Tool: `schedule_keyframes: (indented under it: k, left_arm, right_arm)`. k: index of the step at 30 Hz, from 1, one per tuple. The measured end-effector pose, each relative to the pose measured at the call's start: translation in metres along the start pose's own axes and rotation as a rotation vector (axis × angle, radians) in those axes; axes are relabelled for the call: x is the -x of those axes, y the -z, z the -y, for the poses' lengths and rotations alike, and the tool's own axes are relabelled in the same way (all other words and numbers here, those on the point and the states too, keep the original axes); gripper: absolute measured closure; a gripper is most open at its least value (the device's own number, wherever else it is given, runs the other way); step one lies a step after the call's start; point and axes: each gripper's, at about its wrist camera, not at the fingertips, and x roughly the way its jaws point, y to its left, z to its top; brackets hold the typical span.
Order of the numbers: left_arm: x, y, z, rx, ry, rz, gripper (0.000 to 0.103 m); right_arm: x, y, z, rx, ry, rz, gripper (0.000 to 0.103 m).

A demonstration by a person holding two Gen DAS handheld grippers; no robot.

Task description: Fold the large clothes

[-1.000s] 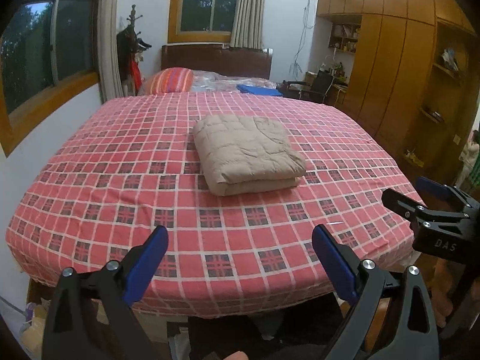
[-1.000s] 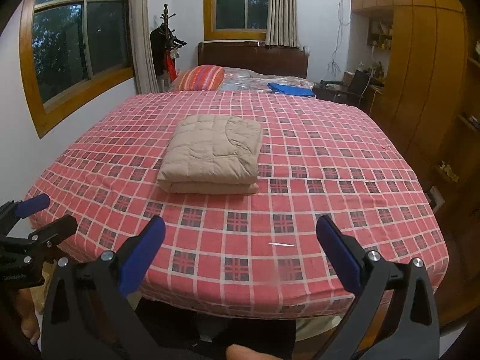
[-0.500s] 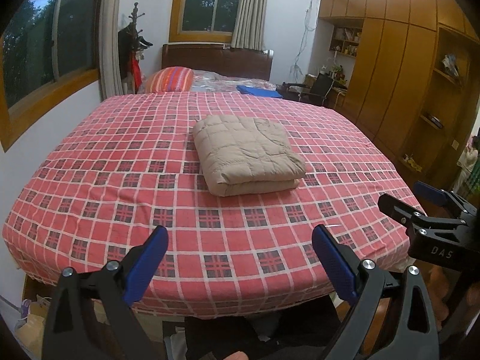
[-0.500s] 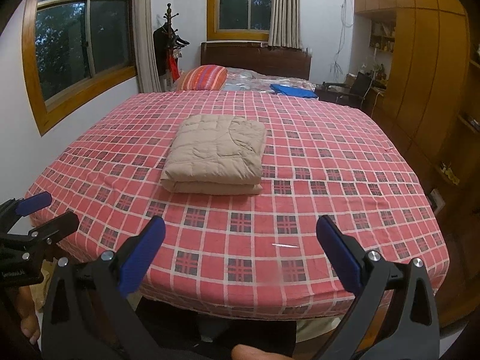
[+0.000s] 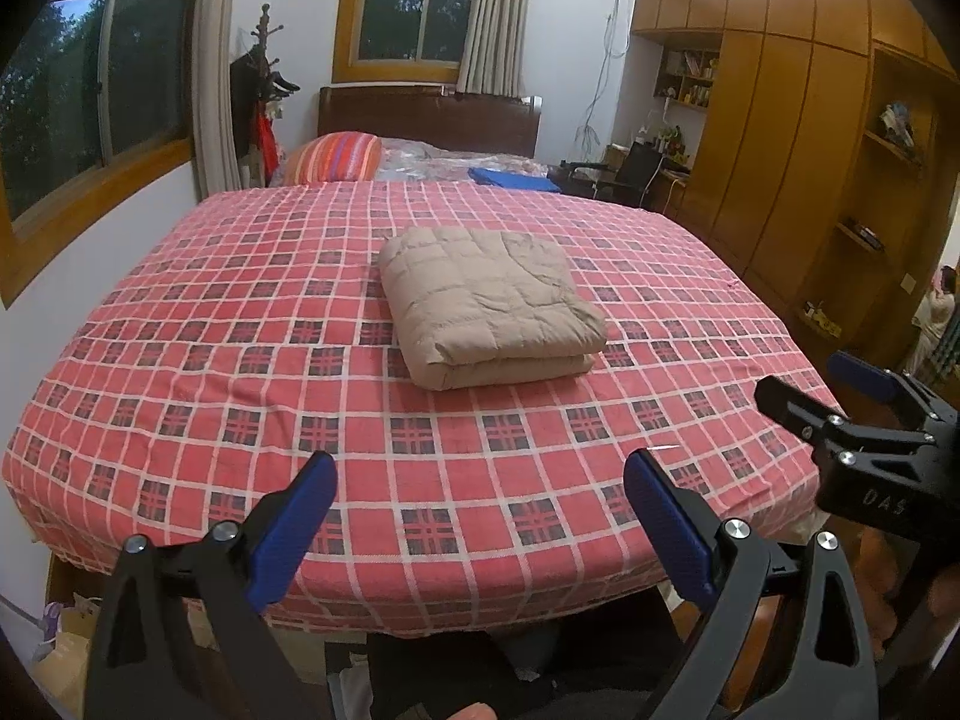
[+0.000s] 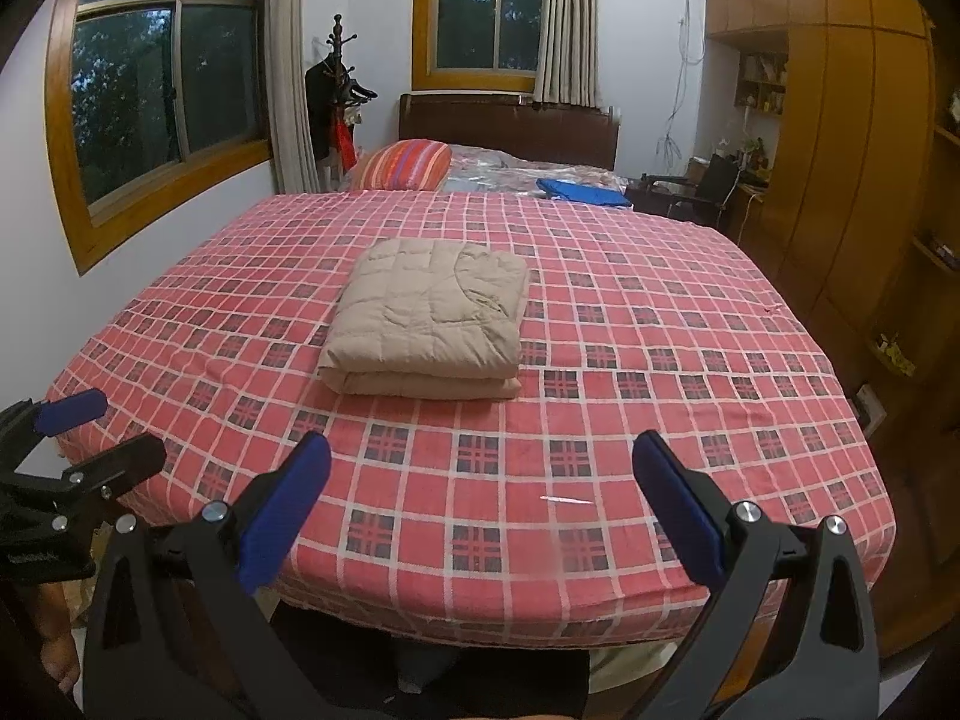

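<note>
A beige quilted garment [image 5: 489,306] [image 6: 429,315] lies folded into a thick rectangular stack on the red checked bed cover [image 5: 180,324] [image 6: 660,330], near the middle of the bed. My left gripper [image 5: 480,471] is open, held off the foot of the bed, well short of the stack, nothing between its blue pads. My right gripper [image 6: 483,450] is open too, also back from the foot edge and empty. Each gripper shows at the edge of the other's view: the right gripper [image 5: 840,390] and the left gripper [image 6: 90,426].
A striped pillow [image 6: 408,165] and a blue folded cloth [image 6: 582,192] lie by the dark headboard. Wooden wardrobes [image 5: 780,120] line the right wall, a coat stand [image 6: 336,102] stands in the left corner. A white wall runs along the bed's left side.
Both grippers have drawn back slightly and risen a little from the foot of the bed. The folded stack has not moved.
</note>
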Motion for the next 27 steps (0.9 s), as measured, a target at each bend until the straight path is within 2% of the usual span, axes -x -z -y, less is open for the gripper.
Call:
schedule_keyframes:
  k: [27]
  left_arm:
    - [0.0019, 0.0012, 0.0020, 0.004, -0.002, 0.004, 0.006]
  right_arm:
    - [-0.0002, 0.0006, 0.0012, -0.011, 0.004, 0.003, 0.003]
